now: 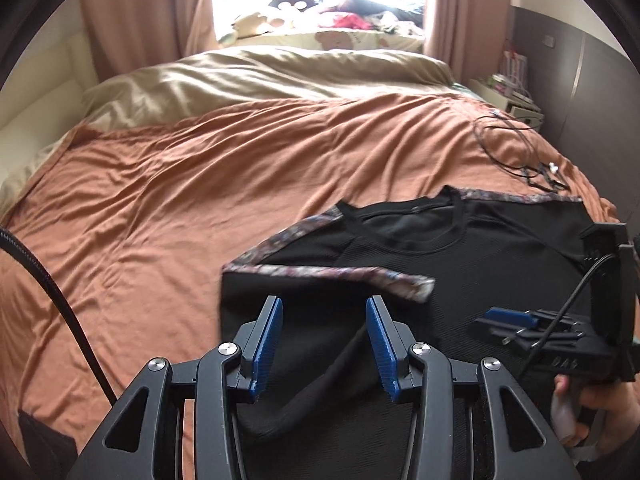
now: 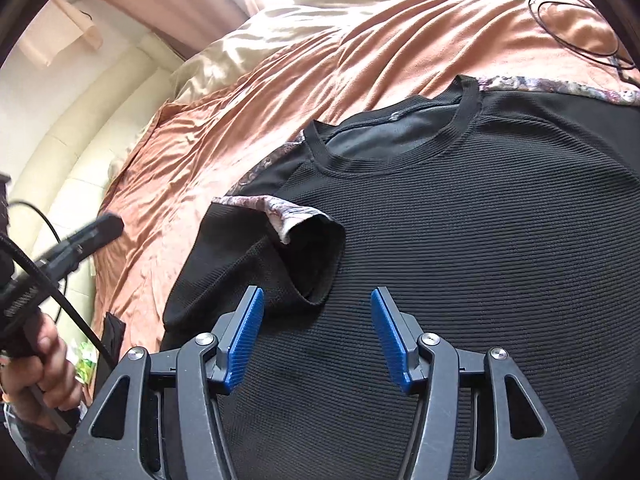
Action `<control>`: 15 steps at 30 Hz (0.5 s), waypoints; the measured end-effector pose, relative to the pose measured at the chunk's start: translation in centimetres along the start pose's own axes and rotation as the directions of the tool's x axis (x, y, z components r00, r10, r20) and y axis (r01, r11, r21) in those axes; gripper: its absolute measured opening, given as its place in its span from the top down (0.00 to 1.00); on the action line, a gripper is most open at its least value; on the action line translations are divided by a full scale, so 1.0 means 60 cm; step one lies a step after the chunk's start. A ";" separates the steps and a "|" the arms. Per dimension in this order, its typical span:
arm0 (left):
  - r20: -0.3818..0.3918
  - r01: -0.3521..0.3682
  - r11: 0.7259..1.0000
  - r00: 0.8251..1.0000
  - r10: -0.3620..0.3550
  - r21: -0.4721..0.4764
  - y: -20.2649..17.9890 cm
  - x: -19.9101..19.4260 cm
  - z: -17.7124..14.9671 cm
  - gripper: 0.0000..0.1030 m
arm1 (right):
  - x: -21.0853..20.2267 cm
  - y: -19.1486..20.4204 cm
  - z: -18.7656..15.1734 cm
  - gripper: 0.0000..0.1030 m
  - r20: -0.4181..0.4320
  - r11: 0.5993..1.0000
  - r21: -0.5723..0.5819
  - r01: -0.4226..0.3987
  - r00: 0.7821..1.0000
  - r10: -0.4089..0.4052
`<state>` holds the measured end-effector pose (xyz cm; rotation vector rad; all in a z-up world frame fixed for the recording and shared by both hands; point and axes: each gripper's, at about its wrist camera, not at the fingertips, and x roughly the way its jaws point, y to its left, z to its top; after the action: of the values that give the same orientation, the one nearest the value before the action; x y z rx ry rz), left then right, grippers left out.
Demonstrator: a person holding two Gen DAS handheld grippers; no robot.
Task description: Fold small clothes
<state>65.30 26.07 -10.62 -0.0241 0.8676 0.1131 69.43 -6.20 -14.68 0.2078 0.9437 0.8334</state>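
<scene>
Lying flat on the rumpled orange bed cover (image 1: 200, 200), the black ribbed knit T-shirt with floral-patterned shoulder trim (image 1: 460, 264) had its round neckline turned toward the head of the bed. One short sleeve (image 2: 304, 240) was folded inward across the chest, its patterned hem resting on the black fabric. The left claw (image 1: 324, 344) hovered over that folded side of the shirt, its blue ribbed pads (image 1: 268, 344) standing moderately apart with nothing gripped between them; only shirt fabric showed below the gap. The right claw (image 2: 316, 336) was poised above the middle of the shirt's front, near the end of the folded sleeve, its jaws likewise apart and empty. In the left wrist view, the right claw reached in from the right edge over the shirt, with a hand (image 1: 600, 412) around its handle. A beige quilt (image 1: 260, 80) was bunched toward the head of the bed, and a coil of thin black cable (image 1: 516, 148) lay on the cover beyond the shirt's far shoulder, apart from it.
</scene>
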 end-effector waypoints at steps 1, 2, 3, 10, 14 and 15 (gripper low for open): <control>-0.008 -0.008 1.000 1.000 0.008 -0.014 0.015 0.003 -0.006 0.55 | 0.005 0.001 0.001 0.48 -0.002 1.000 0.003 -0.003 1.000 0.003; -0.016 -0.016 0.999 1.000 0.015 -0.028 0.028 0.006 -0.013 0.55 | 0.010 0.001 0.002 0.48 -0.003 1.000 0.007 -0.008 1.000 0.008; -0.027 -0.024 0.999 0.999 0.023 -0.046 0.044 0.011 -0.021 0.55 | 0.016 0.003 0.002 0.48 -0.006 1.000 0.008 -0.014 1.000 0.014; -0.079 -0.074 0.991 0.995 0.065 -0.107 0.122 0.041 -0.069 0.56 | 0.064 0.028 0.011 0.48 -0.032 0.995 -0.082 0.054 0.998 -0.056; -0.109 -0.074 0.990 0.992 0.061 -0.121 0.150 0.069 -0.096 0.56 | 0.096 0.037 0.030 0.48 -0.040 0.988 -0.107 0.114 0.992 -0.119; -0.117 -0.069 0.990 0.992 0.054 -0.127 0.156 0.076 -0.102 0.56 | 0.102 0.038 0.038 0.48 -0.035 0.984 -0.113 0.136 0.989 -0.141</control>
<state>62.53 35.39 -17.83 -0.1275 0.9732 0.2280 71.87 0.12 -16.08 0.0281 0.9377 0.7614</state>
